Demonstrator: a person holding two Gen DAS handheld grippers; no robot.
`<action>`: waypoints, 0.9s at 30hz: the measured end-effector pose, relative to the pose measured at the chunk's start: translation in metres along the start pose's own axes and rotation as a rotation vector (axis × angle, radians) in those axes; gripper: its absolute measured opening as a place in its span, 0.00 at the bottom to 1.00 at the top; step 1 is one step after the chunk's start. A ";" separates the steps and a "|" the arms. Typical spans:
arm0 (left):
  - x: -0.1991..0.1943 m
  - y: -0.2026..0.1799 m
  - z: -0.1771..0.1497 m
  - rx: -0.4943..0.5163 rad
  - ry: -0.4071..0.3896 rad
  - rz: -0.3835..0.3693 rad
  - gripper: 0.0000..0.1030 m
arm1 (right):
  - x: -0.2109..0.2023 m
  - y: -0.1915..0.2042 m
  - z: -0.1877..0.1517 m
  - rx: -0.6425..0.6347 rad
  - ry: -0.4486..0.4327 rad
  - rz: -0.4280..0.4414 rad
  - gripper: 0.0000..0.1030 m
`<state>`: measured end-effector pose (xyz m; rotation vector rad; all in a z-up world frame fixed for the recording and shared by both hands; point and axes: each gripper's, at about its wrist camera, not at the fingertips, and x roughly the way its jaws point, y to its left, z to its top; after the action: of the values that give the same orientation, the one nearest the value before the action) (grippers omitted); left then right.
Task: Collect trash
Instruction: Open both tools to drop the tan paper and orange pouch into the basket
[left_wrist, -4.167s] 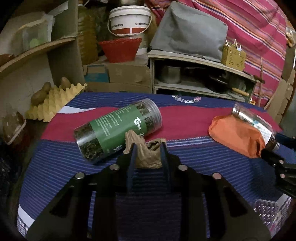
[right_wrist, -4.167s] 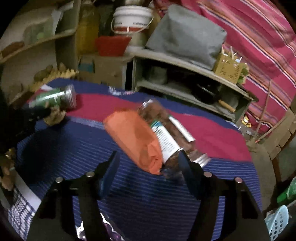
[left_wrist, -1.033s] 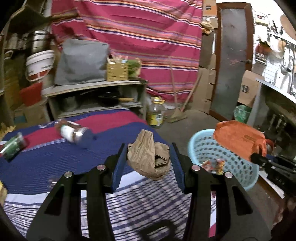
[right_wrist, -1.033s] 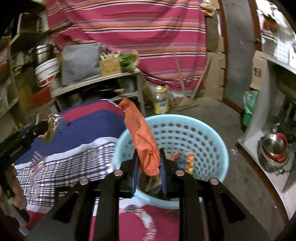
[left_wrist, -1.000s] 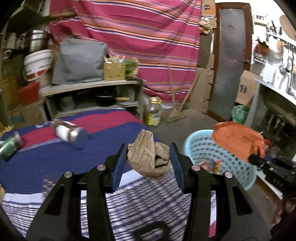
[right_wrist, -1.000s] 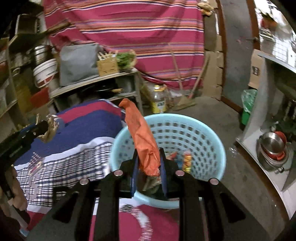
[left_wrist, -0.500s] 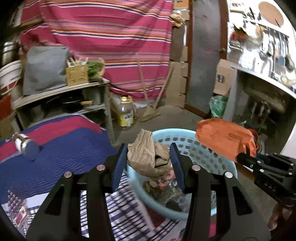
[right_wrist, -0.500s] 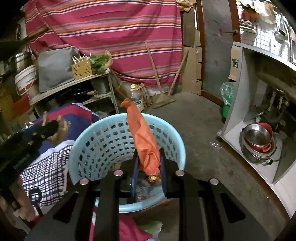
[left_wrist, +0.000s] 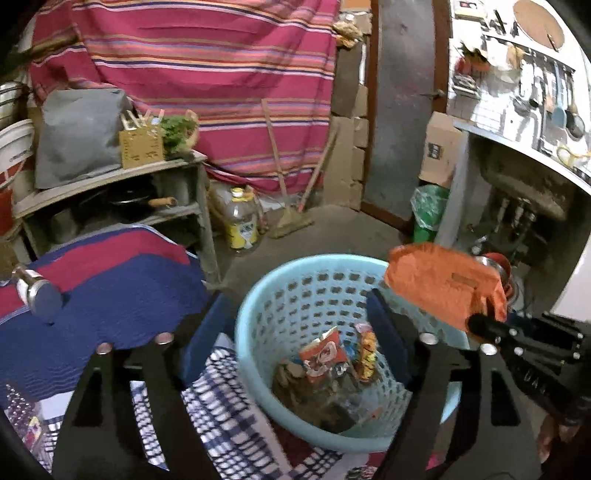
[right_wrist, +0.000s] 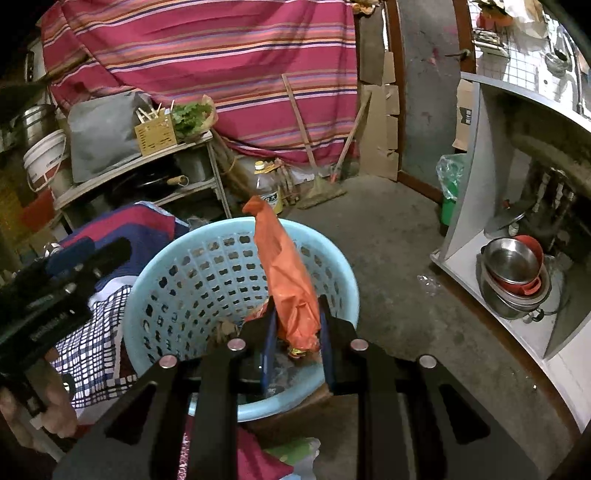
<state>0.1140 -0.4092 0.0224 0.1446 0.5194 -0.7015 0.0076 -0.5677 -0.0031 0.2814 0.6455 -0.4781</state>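
The left gripper (left_wrist: 295, 328) has just been opening and stands apart with nothing between its fingers, over the blue basket (left_wrist: 258, 306) where wrappers lie. The right gripper (right_wrist: 295, 325) is clamped on the orange bag (right_wrist: 288, 273) above the basket's near right side; best let go only with the bag's bulk inside the rim, so it falls in

From the left wrist we look forward and steeply down, close over the pale blue perforated plastic laundry basket (left_wrist: 295, 288). From the right wrist we face the same basket (right_wrist: 207, 266) closely from its other side. Both views share the striped red cloth backdrop (left_wrist: 207, 62).
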 end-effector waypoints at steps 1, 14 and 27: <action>-0.003 0.003 0.001 -0.008 -0.007 0.013 0.82 | 0.000 0.002 0.000 -0.004 0.001 -0.001 0.21; -0.043 0.059 -0.001 -0.046 -0.051 0.208 0.95 | 0.042 0.044 0.008 -0.036 0.043 0.009 0.24; -0.104 0.109 -0.015 -0.118 -0.121 0.264 0.95 | -0.019 0.075 -0.005 -0.080 -0.077 0.061 0.86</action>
<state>0.1113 -0.2615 0.0569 0.0581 0.4151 -0.4175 0.0302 -0.4952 0.0131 0.2056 0.5781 -0.4012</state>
